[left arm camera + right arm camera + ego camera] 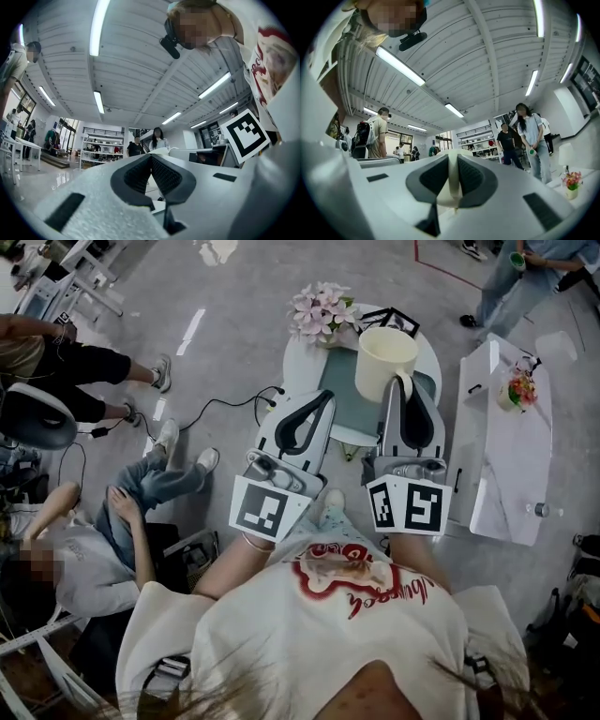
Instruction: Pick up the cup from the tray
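Left tongs [326, 397] are pinched together with nothing in them, sitting over the tray [349, 413] on the little round desk [298, 362]. Right tongs [401, 382] are clamped on the handle of the cream cup [384, 354], over the tray's right end.

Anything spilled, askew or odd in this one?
Nothing stands out. The right gripper holds the cup by its handle over the tray. No spill shows, and the flowers beside it look intact.
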Motion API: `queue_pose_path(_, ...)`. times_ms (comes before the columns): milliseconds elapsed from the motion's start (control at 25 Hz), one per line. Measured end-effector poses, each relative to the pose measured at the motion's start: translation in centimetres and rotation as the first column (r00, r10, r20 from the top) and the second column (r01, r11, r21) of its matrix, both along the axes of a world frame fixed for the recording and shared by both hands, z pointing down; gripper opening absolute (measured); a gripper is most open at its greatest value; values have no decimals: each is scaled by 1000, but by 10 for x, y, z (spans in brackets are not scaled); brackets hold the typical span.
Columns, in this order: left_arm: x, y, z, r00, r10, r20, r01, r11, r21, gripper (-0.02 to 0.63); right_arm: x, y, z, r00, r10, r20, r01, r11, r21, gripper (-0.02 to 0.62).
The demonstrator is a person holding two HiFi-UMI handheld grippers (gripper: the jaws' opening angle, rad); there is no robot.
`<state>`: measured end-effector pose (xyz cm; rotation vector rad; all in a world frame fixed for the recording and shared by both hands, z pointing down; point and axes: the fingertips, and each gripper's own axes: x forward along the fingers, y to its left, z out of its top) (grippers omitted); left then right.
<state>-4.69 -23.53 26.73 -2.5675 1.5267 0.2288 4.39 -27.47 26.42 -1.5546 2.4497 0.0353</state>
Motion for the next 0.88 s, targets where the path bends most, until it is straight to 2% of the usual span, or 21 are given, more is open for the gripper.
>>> queue_pose_path(200, -6, 51, -5, 1000, 8, 8, -8, 1000, 22, 12, -3, 53, 2, 1000, 8, -13, -8, 1000, 0, 54)
queue_pose_path(440, -21, 157, 7, 1000, 28, -6, -28, 1000, -4, 12, -7, 154, 7, 998, 59, -12, -59, 998, -6, 54)
queue_pose_path(640, -33, 239, 11, 999, 36, -13, -37, 999, -27, 12, -20, 238, 5, 999, 46, -10, -46, 999, -20, 54)
queue_pose_path(880, -39, 284, 1, 1000, 17, -24, -17, 1000, -4, 12, -19, 291, -10, 999, 34, -24, -34, 999, -4, 54)
